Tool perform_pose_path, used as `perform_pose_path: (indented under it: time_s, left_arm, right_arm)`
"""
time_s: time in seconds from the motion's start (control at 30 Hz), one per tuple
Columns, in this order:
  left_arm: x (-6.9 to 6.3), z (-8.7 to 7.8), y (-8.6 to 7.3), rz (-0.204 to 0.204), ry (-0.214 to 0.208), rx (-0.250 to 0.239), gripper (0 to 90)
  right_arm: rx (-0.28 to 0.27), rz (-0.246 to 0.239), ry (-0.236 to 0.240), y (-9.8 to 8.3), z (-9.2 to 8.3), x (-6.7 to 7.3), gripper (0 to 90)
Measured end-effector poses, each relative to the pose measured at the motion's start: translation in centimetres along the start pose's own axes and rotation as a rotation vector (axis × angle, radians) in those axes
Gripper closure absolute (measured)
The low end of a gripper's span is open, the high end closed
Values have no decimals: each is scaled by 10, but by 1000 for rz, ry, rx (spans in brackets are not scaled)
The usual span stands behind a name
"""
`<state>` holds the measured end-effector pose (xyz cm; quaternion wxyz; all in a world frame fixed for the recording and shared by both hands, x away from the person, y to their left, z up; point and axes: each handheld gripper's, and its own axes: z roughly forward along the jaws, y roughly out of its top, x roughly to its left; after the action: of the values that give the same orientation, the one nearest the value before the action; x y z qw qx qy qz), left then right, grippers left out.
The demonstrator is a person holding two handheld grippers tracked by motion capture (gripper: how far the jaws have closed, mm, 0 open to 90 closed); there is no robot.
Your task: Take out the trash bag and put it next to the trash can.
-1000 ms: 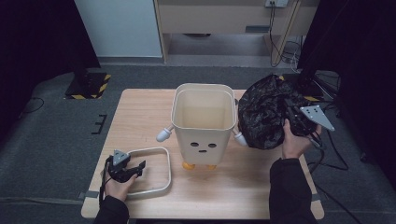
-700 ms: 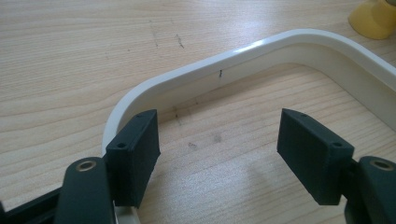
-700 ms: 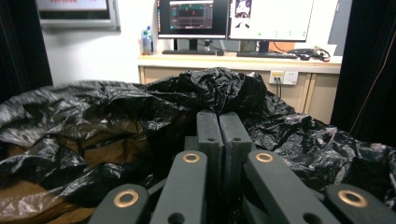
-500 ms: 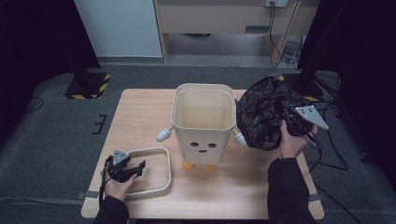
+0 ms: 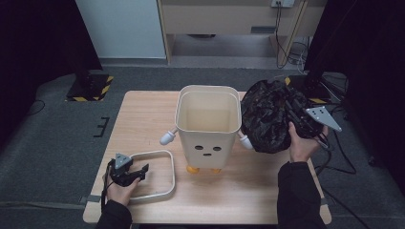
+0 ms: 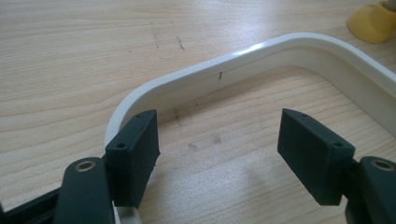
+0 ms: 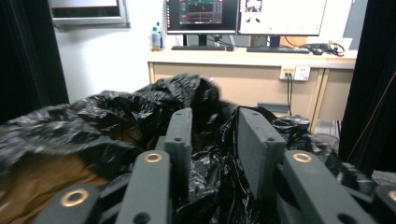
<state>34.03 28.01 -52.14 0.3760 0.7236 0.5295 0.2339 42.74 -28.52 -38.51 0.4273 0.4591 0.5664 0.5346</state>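
My right tongs (image 5: pixel 297 120), jaws just parting with black bag (image 5: pixel 268 119) film loose between them, held it beside the bin (image 5: pixel 208 125) on the tabletop (image 5: pixel 143 119); left tongs (image 5: pixel 133 172) lay released over the ring (image 5: pixel 165 155); regripping at the bag's mouth seemed wisest.

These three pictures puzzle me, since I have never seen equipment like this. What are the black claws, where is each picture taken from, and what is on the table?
A person sits at a wooden table with a hand-held gripper in each hand: two black jaws that open and close. One picture looks down from above. The other two come from cameras riding on each tool.

On the table stands a cream bin with a little face. Beside it is a black plastic bag, and nearer lies a white frame.

The left hand-held gripper rests open at the frame, holding nothing. The right hand-held gripper has its jaws in the bag's plastic; they have just been opening.
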Motion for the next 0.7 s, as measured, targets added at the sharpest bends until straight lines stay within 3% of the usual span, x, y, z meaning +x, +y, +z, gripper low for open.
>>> perform_pose_path:
  time_s: [0.37,0.7]
  left_arm:
    - [0,-1,0,1,2,-3,290]
    - [1,-3,0,-5,1,-10,290]
  right_arm:
    - [-28,15,51,4,-11,7,539]
    - [-45,-6,113,6,-24,21,477]
